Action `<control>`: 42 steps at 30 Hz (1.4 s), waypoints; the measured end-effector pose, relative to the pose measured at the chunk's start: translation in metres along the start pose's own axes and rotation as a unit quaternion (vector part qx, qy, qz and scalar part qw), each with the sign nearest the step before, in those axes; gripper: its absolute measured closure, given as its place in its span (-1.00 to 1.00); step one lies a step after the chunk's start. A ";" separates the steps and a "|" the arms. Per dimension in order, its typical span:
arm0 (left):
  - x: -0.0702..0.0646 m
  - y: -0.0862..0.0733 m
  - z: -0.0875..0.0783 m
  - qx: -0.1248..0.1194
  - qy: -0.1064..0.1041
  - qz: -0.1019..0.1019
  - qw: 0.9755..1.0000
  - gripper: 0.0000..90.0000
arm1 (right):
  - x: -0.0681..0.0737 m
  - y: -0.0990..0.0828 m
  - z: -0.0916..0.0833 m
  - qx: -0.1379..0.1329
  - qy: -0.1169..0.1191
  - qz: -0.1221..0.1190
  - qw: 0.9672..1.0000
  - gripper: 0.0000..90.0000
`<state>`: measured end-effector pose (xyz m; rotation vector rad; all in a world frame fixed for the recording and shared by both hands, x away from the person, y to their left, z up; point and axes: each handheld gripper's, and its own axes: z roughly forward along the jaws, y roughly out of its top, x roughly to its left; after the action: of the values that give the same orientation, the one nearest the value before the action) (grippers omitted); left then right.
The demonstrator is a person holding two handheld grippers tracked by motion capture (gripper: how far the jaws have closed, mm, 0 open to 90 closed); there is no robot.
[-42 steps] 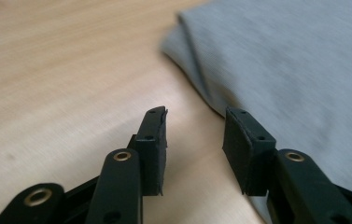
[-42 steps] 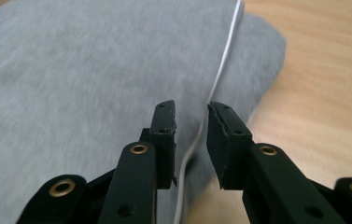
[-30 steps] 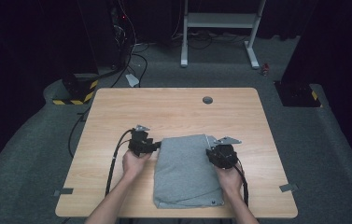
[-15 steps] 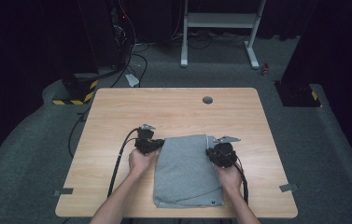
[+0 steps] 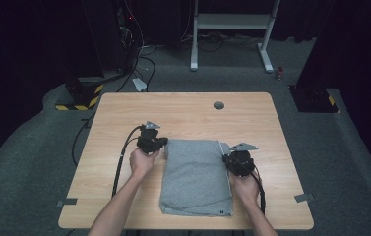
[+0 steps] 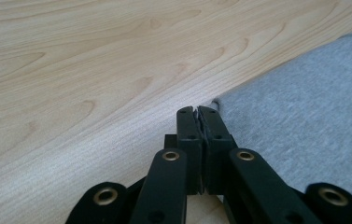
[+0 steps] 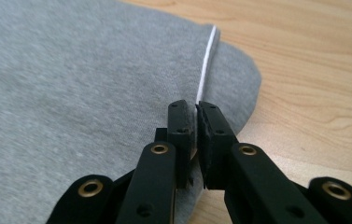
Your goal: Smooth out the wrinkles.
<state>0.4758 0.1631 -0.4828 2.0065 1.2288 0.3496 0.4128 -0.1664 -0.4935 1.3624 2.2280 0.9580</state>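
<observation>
High view. Bench: pale wood, its near edge cut off at the bottom of the frame. Cloth: grey, folded to a rectangle, flat on the near middle of the bench, long side running near to far. Left gripper: at the cloth's far left corner, held in the left hand; its fingers are too small here to read. Right gripper: at the cloth's right edge, towards the far corner, held in the right hand; the body hides its fingers. Cable: black, runs from the left gripper towards the near left. Grommet: a dark round, far middle of the bench. Floor beyond: dark, details hard to make out.

Left gripper view. Fingers pressed together, having just been closing, tips at the cloth's corner. Whether a thin fold of fabric sits between them cannot be told. Bare bench to the left.

Right gripper view. Fingers all but together, having just been closing, only a slim gap left. They stand at the cloth's edge, where a white strip runs away from the tips. A pinch on the fabric cannot be made out. The cloth runs out of frame at left.
</observation>
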 end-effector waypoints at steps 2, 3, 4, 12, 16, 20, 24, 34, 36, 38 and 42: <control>-0.003 0.000 -0.001 -0.008 0.001 -0.004 1.000 0.78 | 0.000 0.000 0.004 0.009 0.002 0.005 1.000 0.71; -0.006 -0.001 -0.002 -0.012 -0.014 -0.009 1.000 0.63 | 0.001 0.000 0.004 0.009 -0.001 0.005 1.000 0.57; -0.010 -0.002 -0.005 -0.010 -0.026 -0.004 1.000 0.52 | 0.001 0.000 0.002 0.006 0.001 0.005 1.000 0.48; -0.060 -0.031 -0.023 -0.007 -0.070 0.072 0.995 0.16 | 0.022 -0.018 -0.019 -0.022 0.023 -0.039 0.999 0.31; -0.080 -0.053 -0.018 0.015 -0.072 0.104 0.992 0.10 | 0.034 -0.032 -0.018 0.005 0.031 -0.066 0.997 0.20; -0.077 -0.050 -0.011 0.016 -0.063 0.102 0.993 0.13 | 0.033 -0.031 -0.007 0.019 0.025 -0.064 0.997 0.18; -0.070 -0.043 -0.002 0.028 -0.041 0.100 0.994 0.14 | 0.034 -0.025 0.002 0.024 0.014 -0.068 0.997 0.18; -0.042 -0.021 0.020 0.041 -0.012 0.058 0.997 0.07 | 0.027 0.005 0.032 0.031 -0.014 -0.050 0.998 0.17; -0.040 -0.020 0.023 0.030 -0.009 0.049 0.998 0.07 | 0.025 0.012 0.037 0.035 -0.017 -0.043 0.998 0.17; -0.033 -0.015 0.026 0.043 -0.012 0.038 0.998 0.04 | 0.022 0.019 0.043 0.038 -0.020 -0.032 0.999 0.17; -0.035 -0.012 0.016 0.036 -0.007 0.042 0.998 0.04 | 0.022 0.021 0.044 0.034 -0.031 -0.029 0.999 0.17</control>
<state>0.4599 0.1292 -0.4977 2.1234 1.1645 0.3357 0.4423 -0.1247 -0.5083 1.3295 2.2594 0.8155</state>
